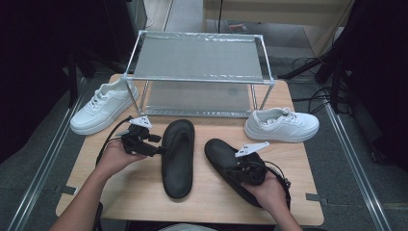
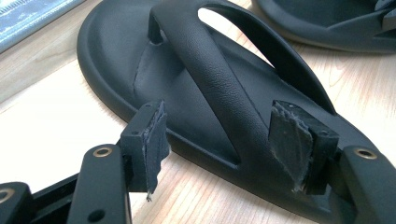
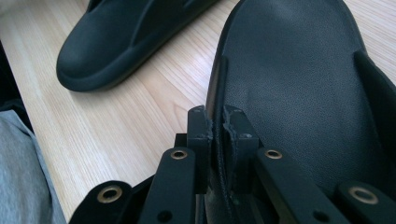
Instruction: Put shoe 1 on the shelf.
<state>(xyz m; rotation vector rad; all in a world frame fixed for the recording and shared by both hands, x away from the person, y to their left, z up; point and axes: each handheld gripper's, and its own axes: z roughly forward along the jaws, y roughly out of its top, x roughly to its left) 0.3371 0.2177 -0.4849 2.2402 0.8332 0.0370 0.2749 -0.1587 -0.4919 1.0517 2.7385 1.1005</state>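
Note:
Two black sandals lie on the wooden table. The left sandal lies lengthwise at the middle. My left gripper is open at its left side, its worn pads standing on either side of the sandal's strap and near rim without closing. The right sandal lies angled at the right. My right gripper is shut on that sandal's side rim, which is pinched between the two jaws. The left sandal's heel lies beyond it.
A metal two-level shoe rack stands at the back of the table. A white sneaker sits to its left and another white sneaker to its right. Grey cloth lies at the table's near edge.

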